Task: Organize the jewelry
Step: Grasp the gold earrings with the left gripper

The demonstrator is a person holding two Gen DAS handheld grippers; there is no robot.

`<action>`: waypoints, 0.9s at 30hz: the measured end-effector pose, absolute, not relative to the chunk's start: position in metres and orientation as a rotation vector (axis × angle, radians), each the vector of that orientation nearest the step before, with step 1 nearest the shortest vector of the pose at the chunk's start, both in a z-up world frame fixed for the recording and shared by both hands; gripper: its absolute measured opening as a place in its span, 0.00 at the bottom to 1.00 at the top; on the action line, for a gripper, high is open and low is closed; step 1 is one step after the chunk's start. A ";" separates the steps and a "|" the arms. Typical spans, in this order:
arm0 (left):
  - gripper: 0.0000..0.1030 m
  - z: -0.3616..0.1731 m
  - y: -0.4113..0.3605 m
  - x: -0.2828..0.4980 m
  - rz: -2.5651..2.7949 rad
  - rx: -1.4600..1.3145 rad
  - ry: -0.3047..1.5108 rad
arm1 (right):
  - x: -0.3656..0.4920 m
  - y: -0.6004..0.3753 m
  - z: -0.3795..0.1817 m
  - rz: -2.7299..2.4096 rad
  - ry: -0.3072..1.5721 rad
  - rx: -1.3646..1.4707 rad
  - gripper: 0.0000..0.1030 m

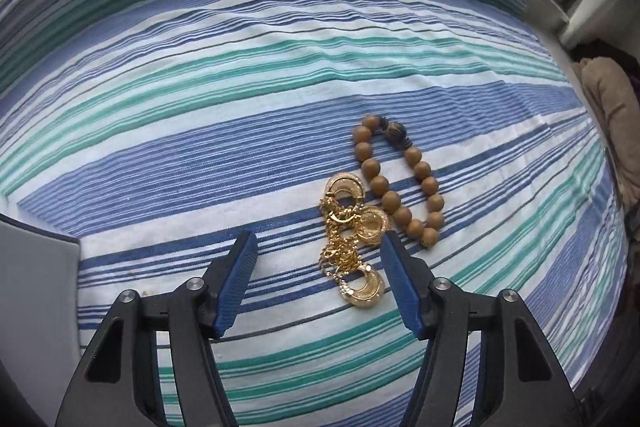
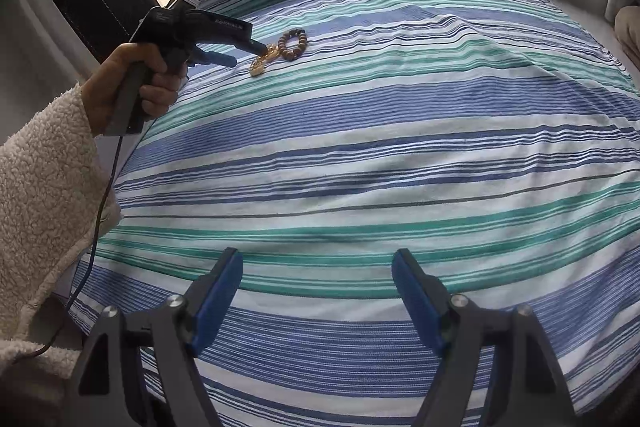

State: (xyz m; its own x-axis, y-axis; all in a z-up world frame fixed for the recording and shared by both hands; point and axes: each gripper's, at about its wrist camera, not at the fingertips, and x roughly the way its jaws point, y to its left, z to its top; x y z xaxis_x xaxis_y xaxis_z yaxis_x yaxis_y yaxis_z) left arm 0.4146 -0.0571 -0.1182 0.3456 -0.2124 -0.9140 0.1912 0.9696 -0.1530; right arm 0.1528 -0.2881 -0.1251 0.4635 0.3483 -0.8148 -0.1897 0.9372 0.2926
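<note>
The left tongs (image 1: 318,243) point steeply down over a tangle of gold jewelry (image 1: 352,243) lying on a striped bed cover (image 1: 240,115). Their blue ribbed pads stand partly apart, one on each side of the gold heap, neither pressing on it, so nothing is held. The heap sits between the tips, nearer the right pad than the left; a wooden bead bracelet (image 1: 396,183) lies just beyond and to the right of that pad, touching or nearly touching the gold pieces. The right tongs (image 2: 318,263) are wide and empty over bare cover, with both pieces of jewelry well ahead and to their left.

The main risk, as I judge it, is a partial grab: the gold piece is a loose knot of fine chain links with flat, round, hoop-like discs, so closing may catch one link or one disc and let the rest dangle, slide out, or drag the bracelet along. The off-centre placement could also let the right pad push the heap sideways instead of pinching it. The cover is soft woven cloth with slight wrinkles, so low pads may nip fabric together with metal.

The bracelet is a closed loop of smooth, matte, tan round beads with two darker patterned beads at the far end; it would roll easily if nudged.
</note>
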 end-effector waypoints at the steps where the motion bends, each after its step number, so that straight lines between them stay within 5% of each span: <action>1: 0.61 -0.120 -0.058 0.415 -0.267 -0.015 1.190 | 0.154 -0.289 -0.126 0.331 1.038 0.170 0.76; 8: 0.56 -0.122 -0.077 0.410 -0.265 0.103 1.127 | 0.160 -0.294 -0.125 0.314 1.036 0.183 0.76; 10: 0.46 -0.123 -0.085 0.402 -0.268 0.167 1.097 | 0.161 -0.296 -0.125 0.307 1.039 0.185 0.76; 12: 0.20 -0.122 -0.091 0.396 -0.297 0.173 1.079 | 0.161 -0.300 -0.125 0.297 1.039 0.189 0.76; 14: 0.06 -0.121 -0.096 0.392 -0.309 0.174 1.078 | 0.162 -0.301 -0.124 0.289 1.038 0.192 0.76; 27: 0.03 -0.068 -0.016 0.337 -0.329 -0.159 1.012 | 0.189 -0.325 -0.080 0.347 1.006 0.188 0.76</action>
